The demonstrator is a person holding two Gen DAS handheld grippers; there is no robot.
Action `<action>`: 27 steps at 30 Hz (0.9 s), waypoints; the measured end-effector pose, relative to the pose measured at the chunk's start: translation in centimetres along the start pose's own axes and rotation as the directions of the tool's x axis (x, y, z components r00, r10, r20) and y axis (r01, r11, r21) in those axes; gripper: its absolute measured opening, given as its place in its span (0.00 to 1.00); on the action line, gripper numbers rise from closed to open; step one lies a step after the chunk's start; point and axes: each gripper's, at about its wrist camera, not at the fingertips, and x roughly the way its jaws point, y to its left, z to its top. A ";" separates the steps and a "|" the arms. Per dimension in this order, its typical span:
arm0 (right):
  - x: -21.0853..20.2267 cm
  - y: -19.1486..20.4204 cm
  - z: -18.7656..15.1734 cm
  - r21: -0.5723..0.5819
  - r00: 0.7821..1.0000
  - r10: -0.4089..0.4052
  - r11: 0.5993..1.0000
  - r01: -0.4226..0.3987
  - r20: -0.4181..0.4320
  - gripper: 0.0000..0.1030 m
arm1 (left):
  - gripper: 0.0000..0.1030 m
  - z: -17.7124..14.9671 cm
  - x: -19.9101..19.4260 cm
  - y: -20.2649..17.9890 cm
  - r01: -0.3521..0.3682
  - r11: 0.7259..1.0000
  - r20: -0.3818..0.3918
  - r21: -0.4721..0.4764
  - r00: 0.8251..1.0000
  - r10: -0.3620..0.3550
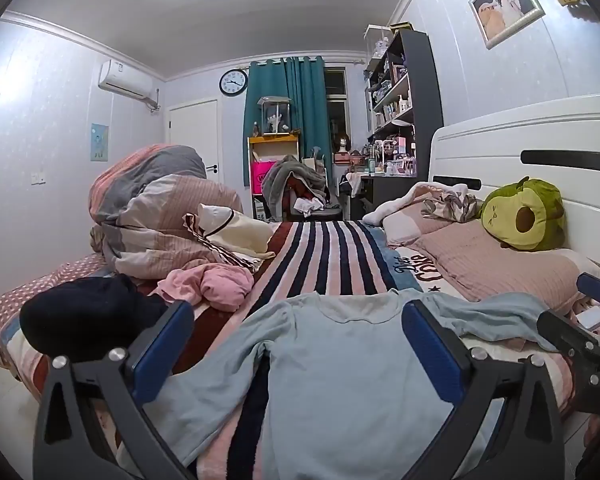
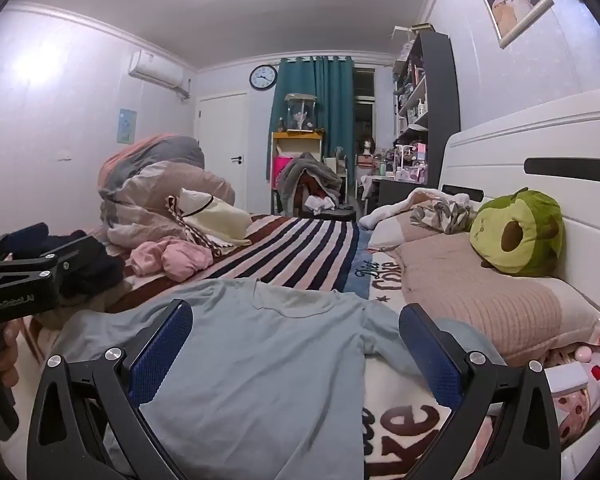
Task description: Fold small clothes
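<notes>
A light blue long-sleeved top (image 1: 340, 364) lies spread flat on the bed, neckline away from me and sleeves out to both sides. My left gripper (image 1: 298, 320) hovers over its body, jaws wide open with nothing between the blue pads. In the right wrist view the same top (image 2: 268, 352) fills the foreground. My right gripper (image 2: 296, 322) stands open above its right shoulder and sleeve, also holding nothing. The left gripper's black frame (image 2: 24, 276), with a hand on its handle, shows at that view's left edge. The right gripper's frame (image 1: 580, 332) shows at the left wrist view's right edge.
A pink garment (image 1: 216, 284) and a dark garment (image 1: 80, 312) lie left of the top, below a heap of quilts (image 1: 156, 208). The striped blanket (image 1: 324, 256) runs up the bed. Pillows (image 1: 492, 260), an avocado plush (image 1: 524, 216) and the white headboard (image 1: 540, 148) are on the right.
</notes>
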 end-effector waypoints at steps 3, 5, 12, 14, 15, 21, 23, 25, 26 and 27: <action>0.0 0.0 0.0 0.007 1.000 0.005 1.000 -0.005 0.004 0.99 | 0.99 0.0 0.0 0.0 0.000 1.000 0.002 0.000 1.000 0.000; -0.1 -0.1 0.0 0.012 1.000 0.003 1.000 -0.003 0.007 0.99 | 0.99 0.0 0.0 -0.1 -0.002 1.000 0.002 -0.001 1.000 0.002; -0.7 0.9 -0.2 0.009 1.000 0.017 1.000 -0.017 0.008 0.99 | 0.99 0.0 -0.3 0.1 0.003 1.000 0.001 -0.003 1.000 -0.003; -0.9 0.9 -0.2 0.012 1.000 0.021 1.000 -0.021 0.007 0.99 | 0.99 0.0 -0.4 -0.1 0.001 1.000 0.000 -0.005 1.000 -0.001; -0.4 1.0 -0.1 0.012 1.000 0.024 1.000 -0.024 0.006 0.99 | 0.99 0.0 -0.4 0.0 0.000 1.000 0.001 -0.006 1.000 0.000; -0.1 1.3 -0.4 0.006 0.999 0.052 0.999 -0.052 0.007 0.99 | 0.99 -0.3 0.1 0.5 0.001 1.000 0.002 -0.022 1.000 -0.001; -0.1 1.3 -0.4 0.008 0.998 0.056 0.998 -0.056 0.006 0.99 | 0.99 -0.3 0.0 0.6 0.002 1.000 0.003 -0.024 1.000 -0.002; -0.1 1.4 -0.5 0.005 0.998 0.055 0.998 -0.055 0.005 0.99 | 0.99 -0.3 0.0 0.7 0.002 1.000 0.003 -0.027 1.000 -0.002; -0.1 1.2 -0.5 0.007 0.998 0.056 0.998 -0.056 0.005 0.99 | 0.99 -0.3 0.0 0.9 0.002 1.000 0.003 -0.030 1.000 -0.002; -0.1 1.3 -0.5 0.006 0.998 0.056 0.998 -0.056 0.004 0.99 | 0.99 -0.3 0.0 0.9 0.003 0.999 0.003 -0.032 1.000 -0.002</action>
